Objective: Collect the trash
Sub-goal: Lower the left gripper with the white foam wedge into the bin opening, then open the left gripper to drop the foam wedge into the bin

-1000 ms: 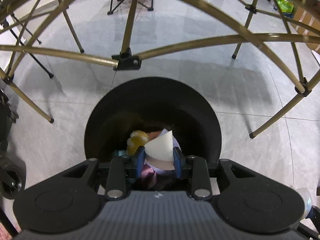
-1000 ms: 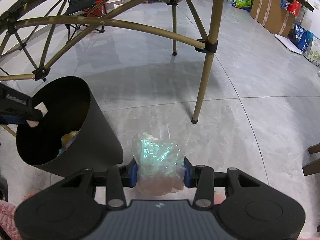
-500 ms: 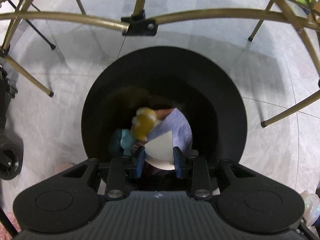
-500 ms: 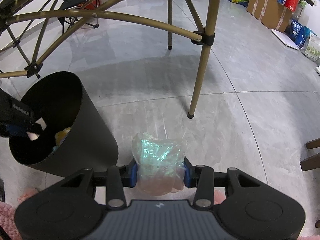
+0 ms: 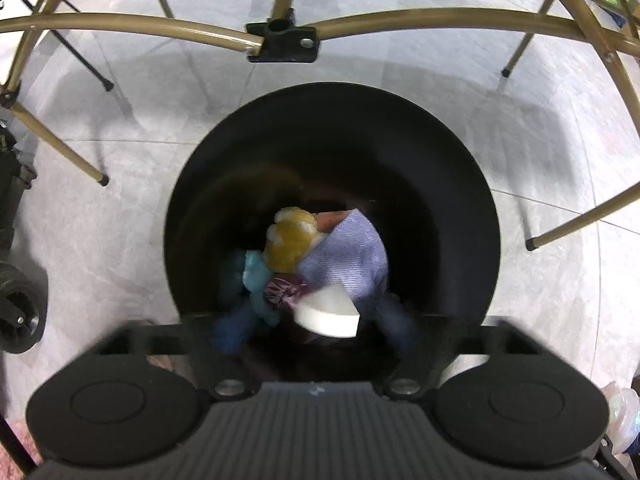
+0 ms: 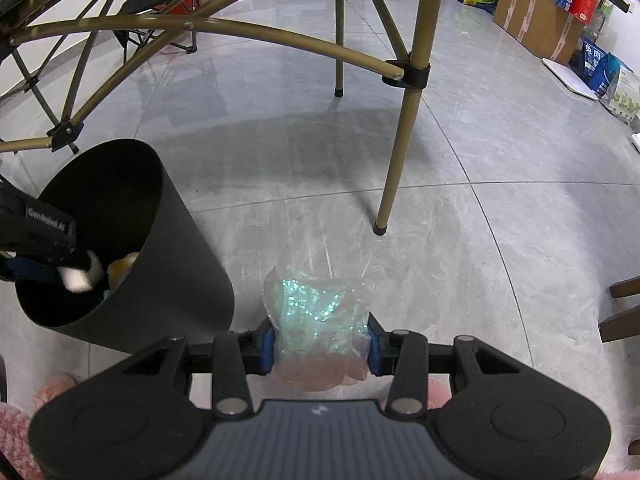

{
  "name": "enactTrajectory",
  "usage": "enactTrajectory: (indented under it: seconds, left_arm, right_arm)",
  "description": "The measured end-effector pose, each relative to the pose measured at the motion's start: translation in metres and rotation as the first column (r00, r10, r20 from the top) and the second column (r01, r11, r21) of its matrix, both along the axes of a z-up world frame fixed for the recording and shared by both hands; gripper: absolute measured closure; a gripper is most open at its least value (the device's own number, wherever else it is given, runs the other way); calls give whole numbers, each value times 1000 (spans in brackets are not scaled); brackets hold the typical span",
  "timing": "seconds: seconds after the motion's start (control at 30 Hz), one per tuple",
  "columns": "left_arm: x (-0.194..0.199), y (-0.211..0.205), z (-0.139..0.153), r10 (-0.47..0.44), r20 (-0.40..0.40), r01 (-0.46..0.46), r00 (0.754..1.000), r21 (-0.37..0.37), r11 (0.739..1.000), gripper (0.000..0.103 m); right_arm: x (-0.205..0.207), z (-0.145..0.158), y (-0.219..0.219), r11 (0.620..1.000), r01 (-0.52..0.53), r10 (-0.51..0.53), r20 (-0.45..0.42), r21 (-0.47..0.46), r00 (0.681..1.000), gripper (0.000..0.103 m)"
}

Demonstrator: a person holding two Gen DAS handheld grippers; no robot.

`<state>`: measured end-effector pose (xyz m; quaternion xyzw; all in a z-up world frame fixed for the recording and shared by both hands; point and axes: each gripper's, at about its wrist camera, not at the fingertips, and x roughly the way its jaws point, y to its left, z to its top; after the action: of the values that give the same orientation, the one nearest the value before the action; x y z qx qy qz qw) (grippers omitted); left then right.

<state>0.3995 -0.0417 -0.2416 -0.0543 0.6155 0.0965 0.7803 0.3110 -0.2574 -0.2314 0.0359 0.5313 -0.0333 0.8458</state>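
Observation:
Seen from straight above in the left wrist view, the black trash bin (image 5: pixel 440 160) holds yellow, lavender, teal and maroon scraps. My left gripper (image 5: pixel 314 326) hangs over its mouth. Its jaws are opening, and the blue pads (image 5: pixel 232 328) are blurred and wide apart. A white wedge-shaped scrap (image 5: pixel 328 312) lies loose between them, touching neither pad. In the right wrist view my right gripper (image 6: pixel 322 346) is shut on a crumpled iridescent plastic bag (image 6: pixel 320 312) above the floor, to the right of the bin (image 6: pixel 180 280). The left gripper (image 6: pixel 68 270) reaches into the bin's mouth there.
Gold folding-table legs (image 6: pixel 400 140) and crossbars (image 5: pixel 280 36) arch over the bin. A black wheel (image 5: pixel 18 312) sits at the left. Cardboard boxes (image 6: pixel 536 16) and bags line the far right. Wooden furniture legs (image 6: pixel 624 308) poke in at the right. The floor is grey tile.
My left gripper sank closer over the bin, then its jaws sprang apart and let go of the white wedge. The right gripper kept still with its bag.

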Motion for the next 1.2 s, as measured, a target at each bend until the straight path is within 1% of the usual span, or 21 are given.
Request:
enactTrajectory:
  seconds: [0.13, 0.6, 0.87, 1.03, 1.2]
  left_arm:
    - [0, -1, 2, 3, -7, -2, 1000, 20, 1000, 0]
    - [-8, -1, 10, -15, 1, 15, 1000, 11, 1000, 0]
    - [-15, 5, 23, -43, 33, 42, 999, 6, 999, 0]
    - [-23, 19, 30, -46, 55, 44, 997, 23, 999, 0]
    - [-32, 43, 41, -36, 90, 33, 995, 35, 999, 0]
  right_arm:
    - [0, 0, 0, 1000, -3, 3, -2, 0, 1000, 62]
    - [0, 1, 2, 1000, -15, 15, 0, -8, 1000, 62]
    - [0, 8, 15, 999, -42, 42, 24, -9, 999, 62]
    - [4, 17, 31, 998, -61, 62, 54, -11, 997, 62]
    - [9, 30, 47, 997, -77, 78, 96, -10, 992, 62]
